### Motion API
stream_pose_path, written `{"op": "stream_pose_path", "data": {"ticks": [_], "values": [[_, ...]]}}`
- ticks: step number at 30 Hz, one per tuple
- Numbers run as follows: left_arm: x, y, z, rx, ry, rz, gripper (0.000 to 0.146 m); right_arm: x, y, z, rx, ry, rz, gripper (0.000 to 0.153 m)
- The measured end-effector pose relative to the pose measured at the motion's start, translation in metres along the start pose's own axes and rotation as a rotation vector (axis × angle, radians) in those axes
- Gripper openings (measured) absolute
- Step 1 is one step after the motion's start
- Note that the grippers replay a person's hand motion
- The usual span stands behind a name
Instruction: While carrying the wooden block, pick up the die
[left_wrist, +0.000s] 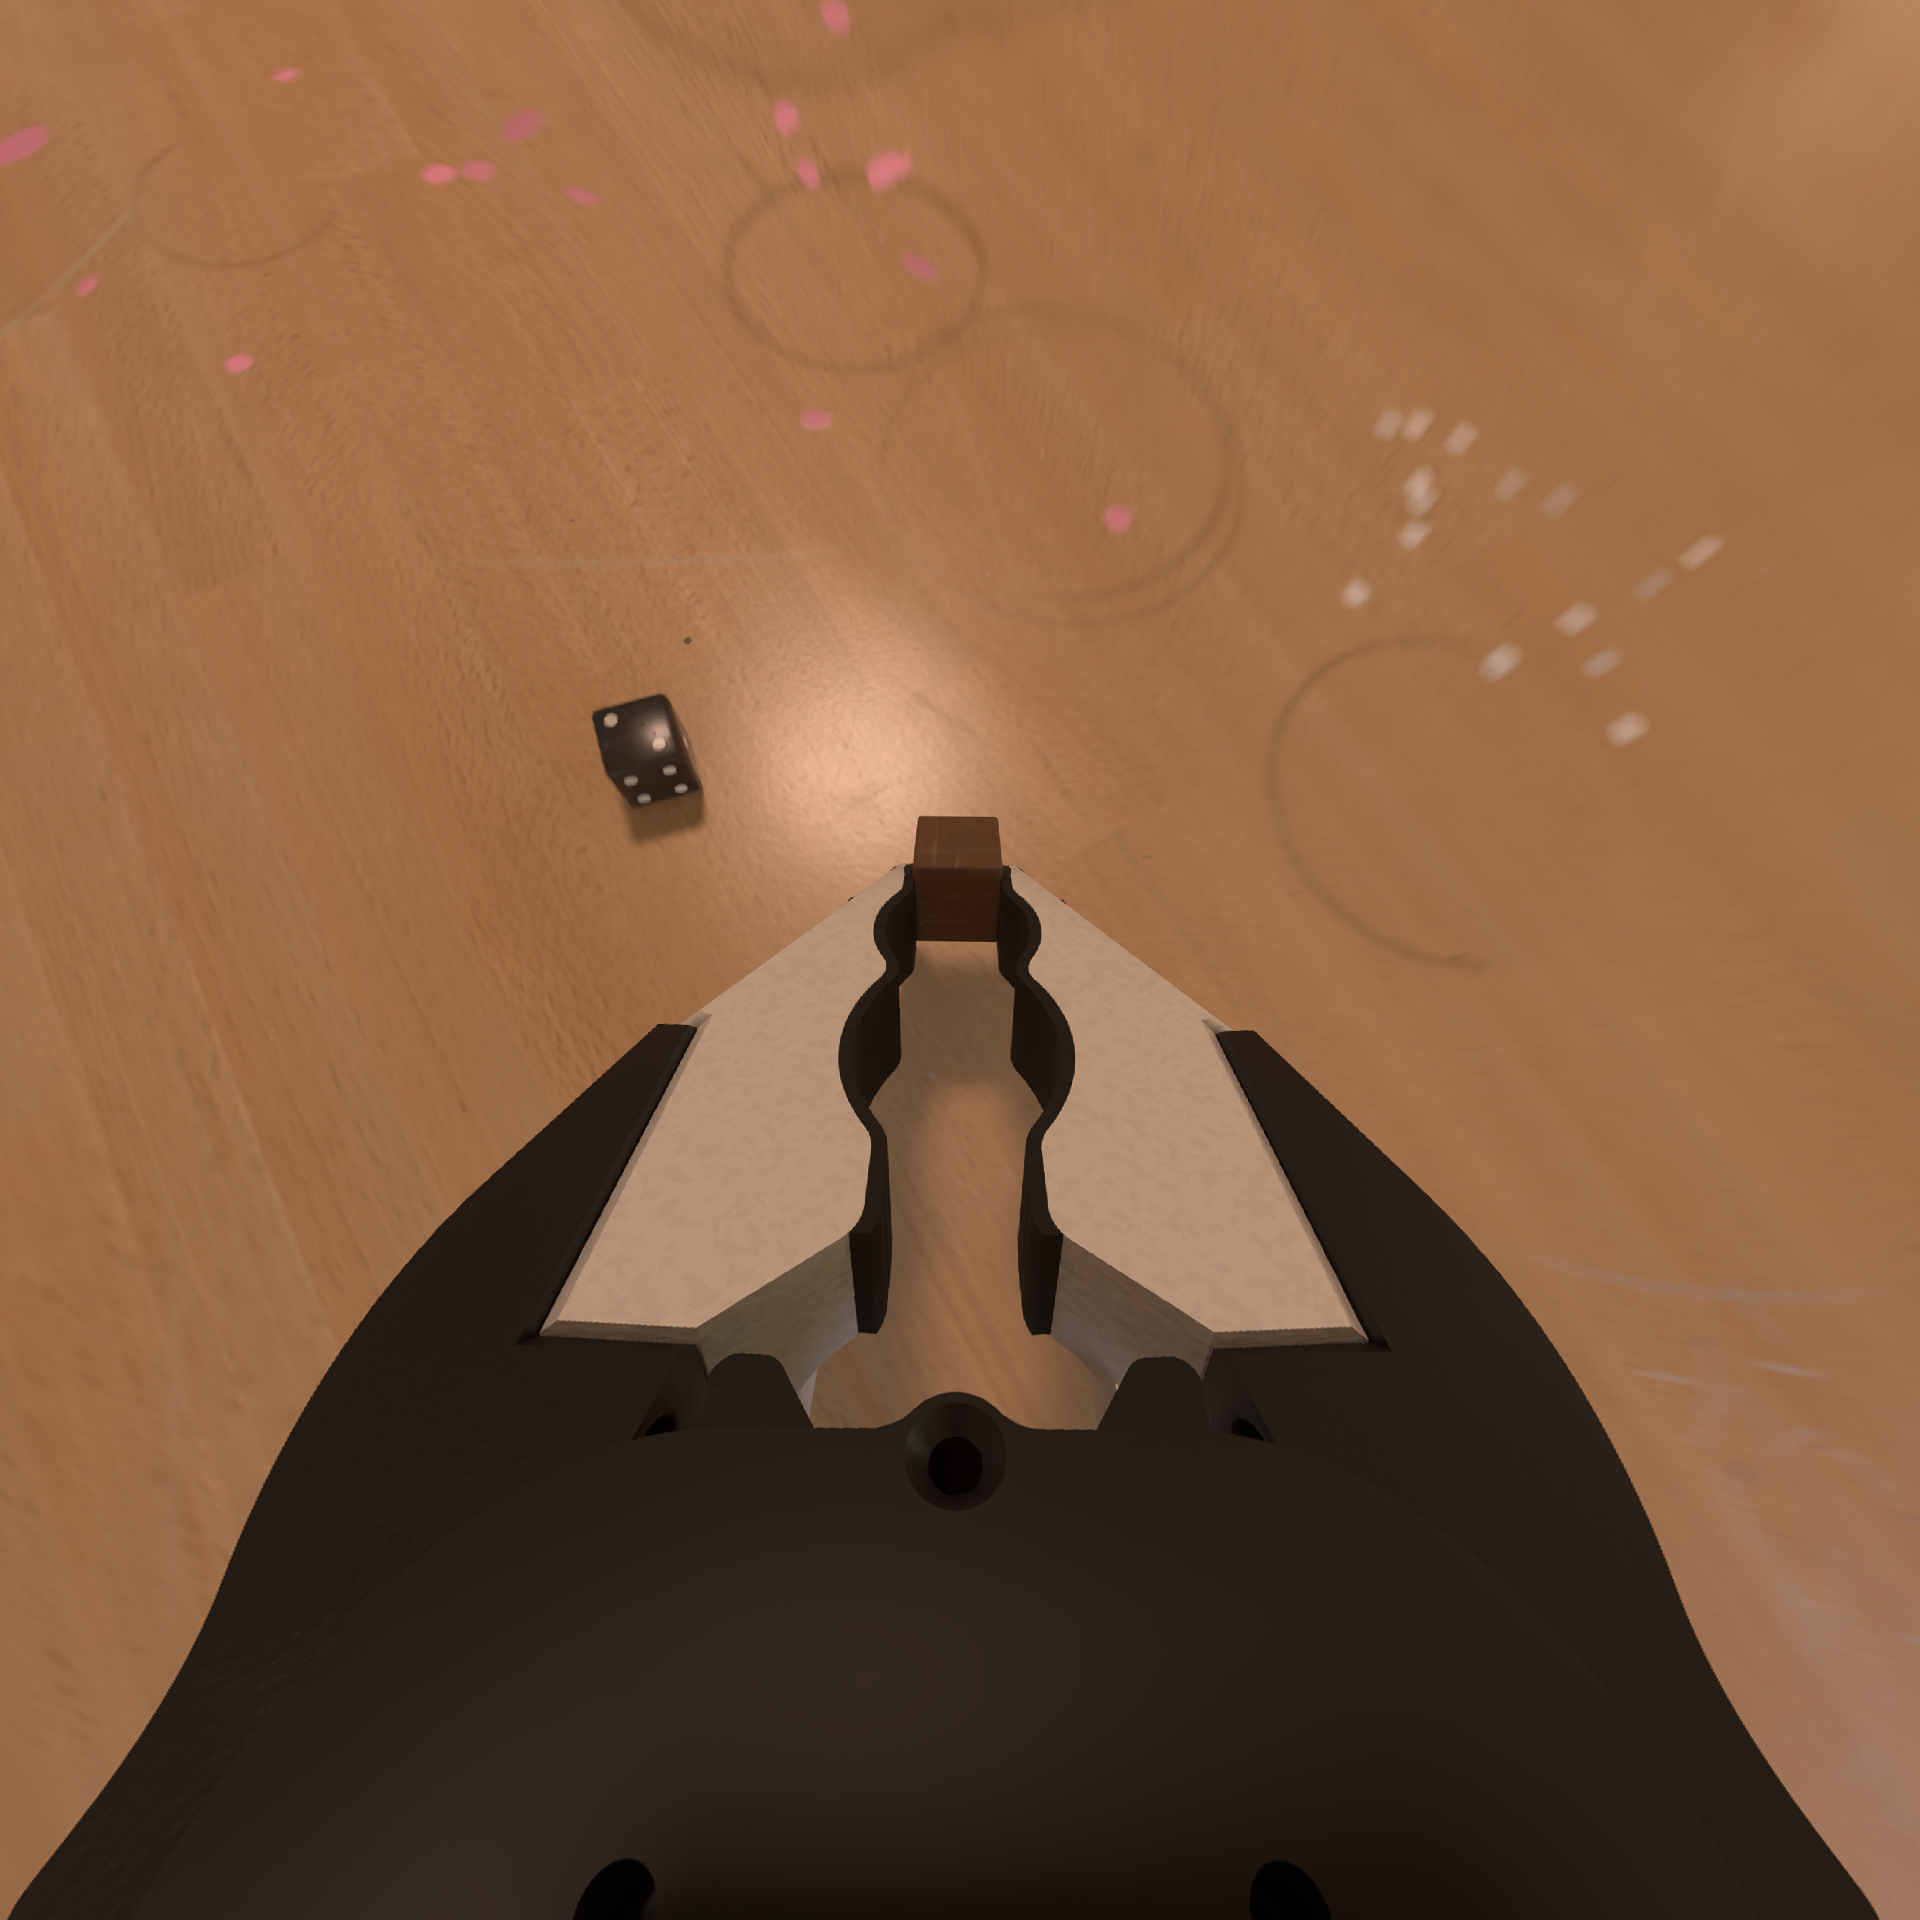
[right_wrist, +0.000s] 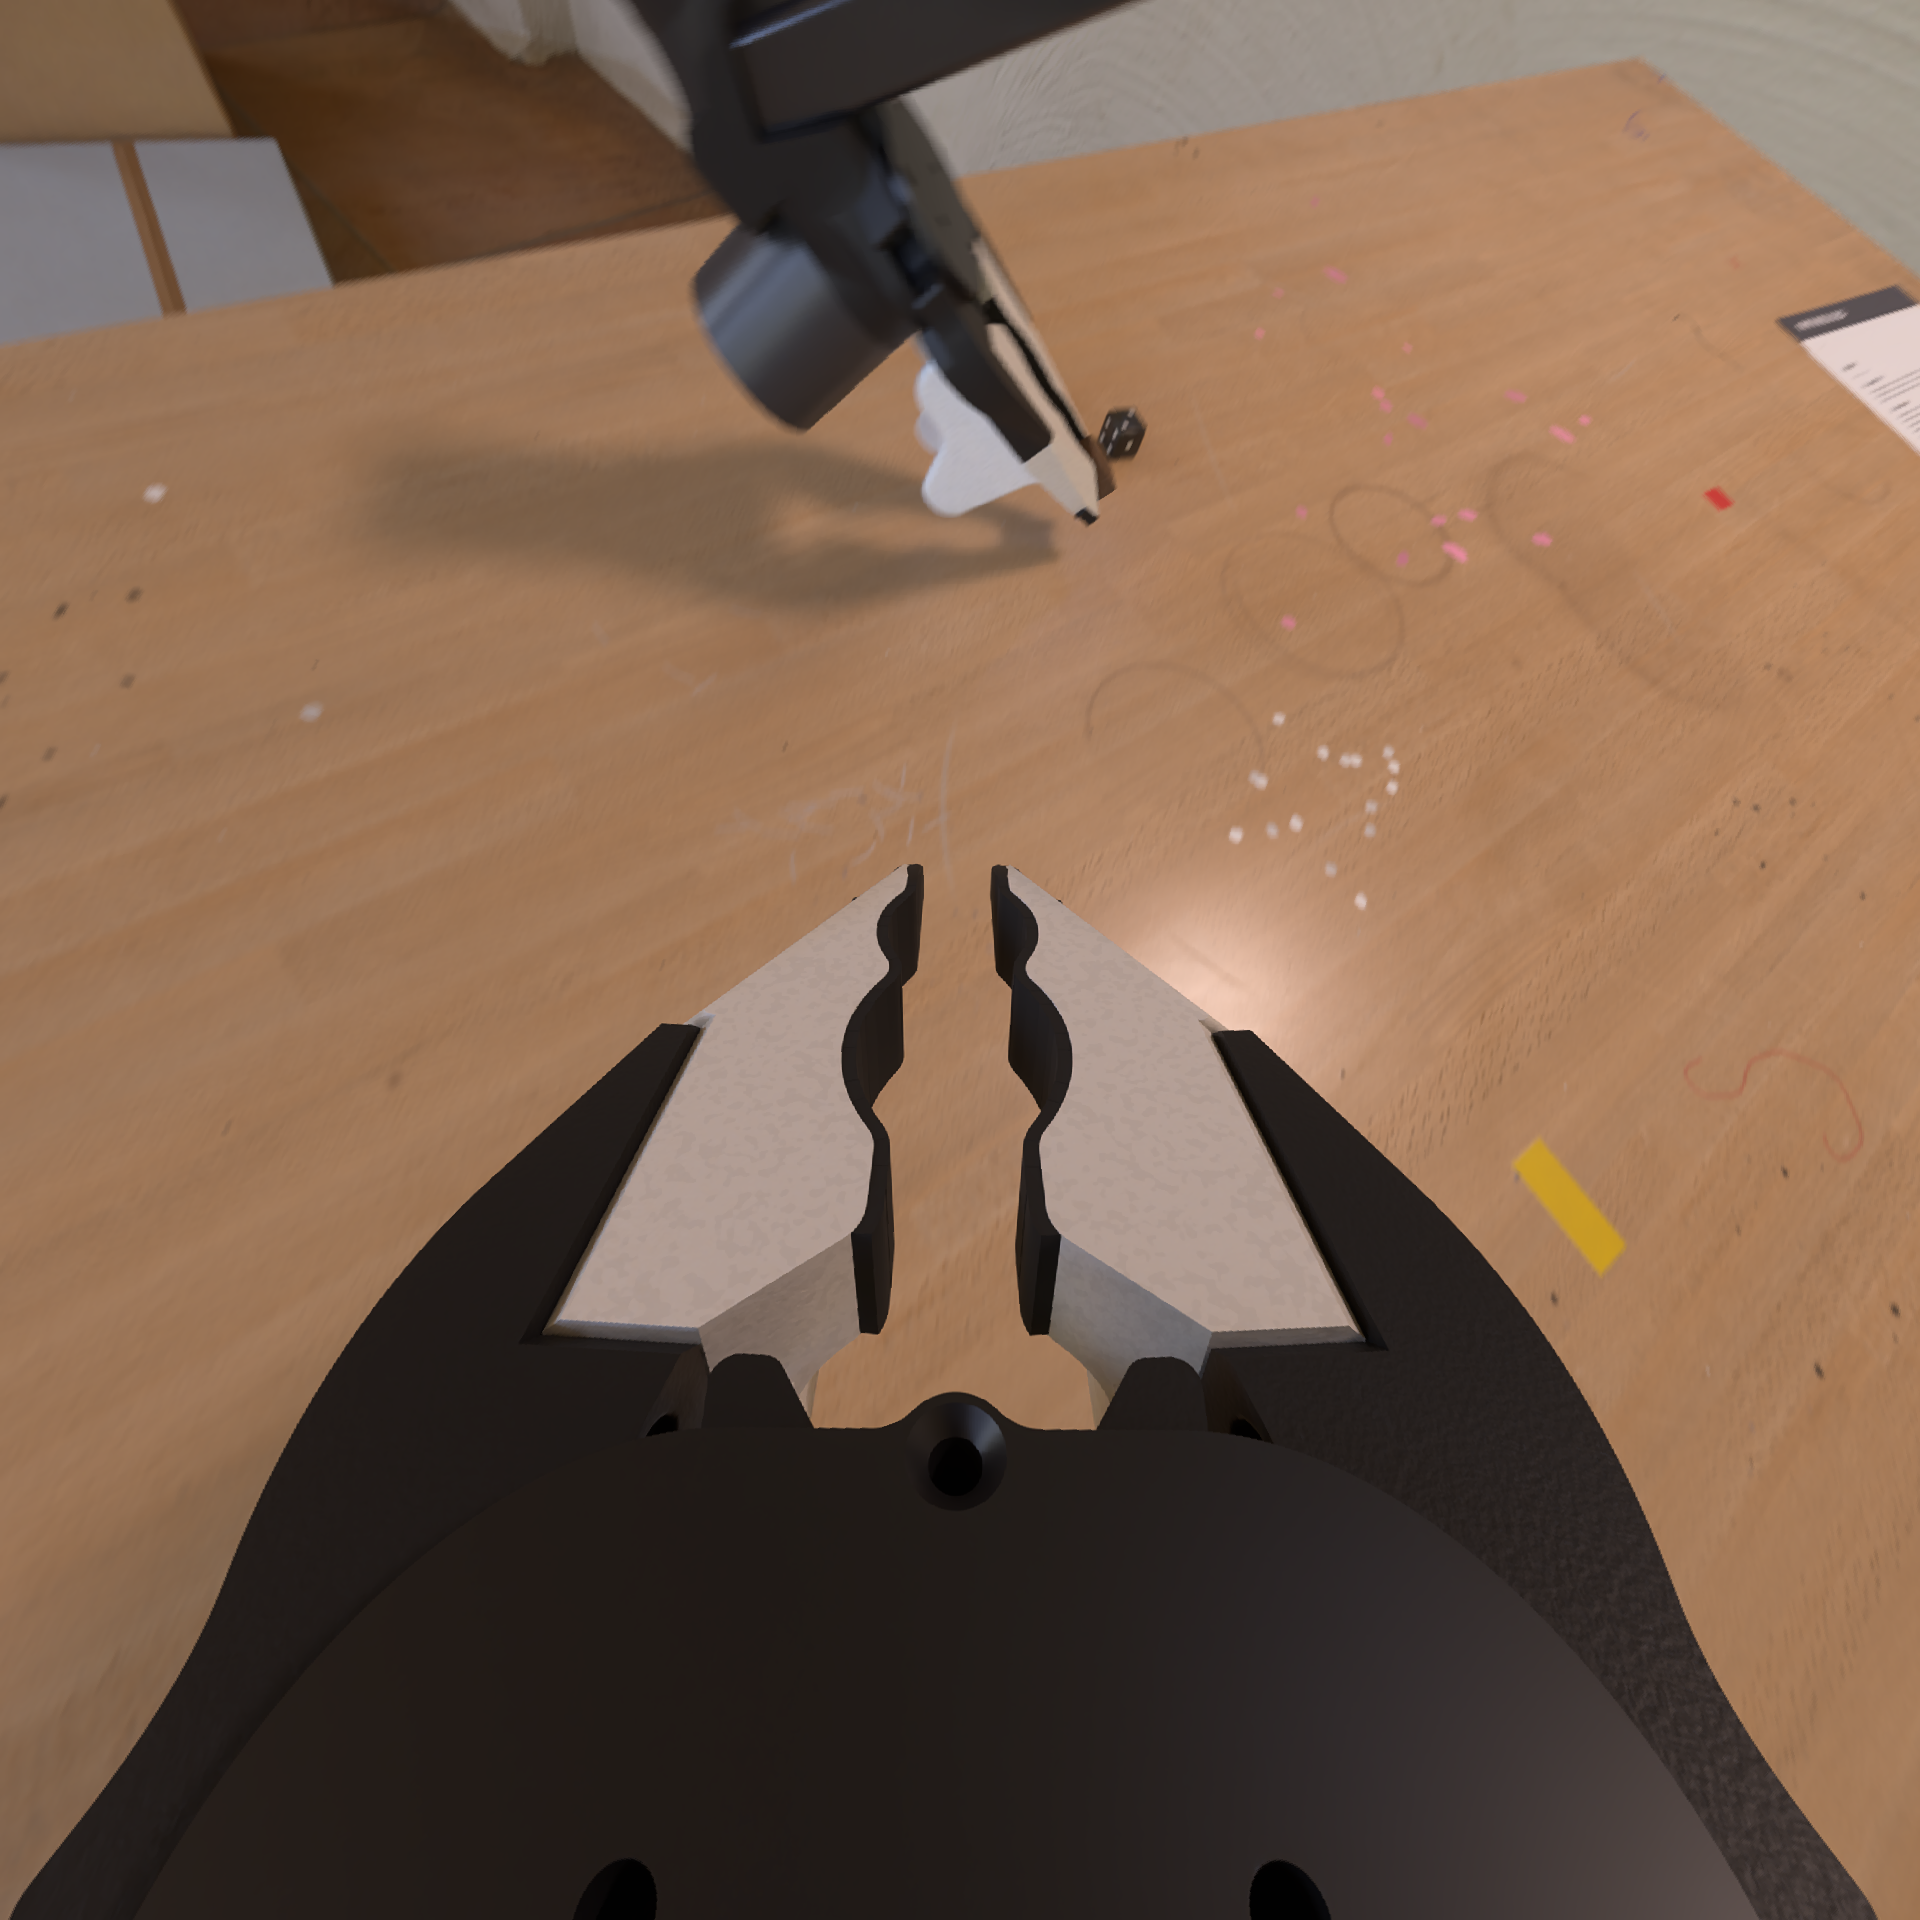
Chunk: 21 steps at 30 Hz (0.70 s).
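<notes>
The small black die with white pips (left_wrist: 646, 750) lies on the scuffed wooden tabletop (left_wrist: 364, 540), well in from its edges, near and left of the left gripper (left_wrist: 957, 883), whose tips pinch a small brown wooden block (left_wrist: 957, 878) above the surface. The right gripper (right_wrist: 955, 883) hangs empty, its jaws narrowly apart, towards the near edge.

Warm bright light; table (left_wrist: 416, 935) glare, blurred edges.

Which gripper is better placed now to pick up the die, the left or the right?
Right, tentatively. The left gripper is much nearer the die but is shut on the wooden block. The right gripper is empty and slightly open, though farther away.
</notes>
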<state>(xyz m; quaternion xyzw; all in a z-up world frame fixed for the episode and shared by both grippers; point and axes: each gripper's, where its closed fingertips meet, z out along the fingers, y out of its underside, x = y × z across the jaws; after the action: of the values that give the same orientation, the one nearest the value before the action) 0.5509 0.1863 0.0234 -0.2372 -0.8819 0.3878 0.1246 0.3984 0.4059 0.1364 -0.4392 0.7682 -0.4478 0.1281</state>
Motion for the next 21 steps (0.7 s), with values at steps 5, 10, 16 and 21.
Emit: {"op": "stream_pose_path", "data": {"ticks": [5, 10, 16, 21], "values": [[0.012, 0.001, -0.073, 0.223, 0.1, -0.439, 0.014, 0.03, -0.041, 0.066, 0.041, 0.065, 0.094, 0.014], [0.035, 0.032, -0.162, 0.454, 0.259, -0.677, 0.014, 0.069, -0.072, 0.189, 0.053, 0.072, 0.152, 0.025], [0.05, 0.088, -0.232, 0.487, 0.239, -0.752, 0.014, 0.095, -0.075, 0.309, -0.077, -0.059, 0.148, 0.034], [0.056, 0.125, -0.265, 0.521, 0.205, -0.847, 0.014, 0.085, -0.075, 0.337, -0.111, -0.184, 0.05, 0.033]]}}
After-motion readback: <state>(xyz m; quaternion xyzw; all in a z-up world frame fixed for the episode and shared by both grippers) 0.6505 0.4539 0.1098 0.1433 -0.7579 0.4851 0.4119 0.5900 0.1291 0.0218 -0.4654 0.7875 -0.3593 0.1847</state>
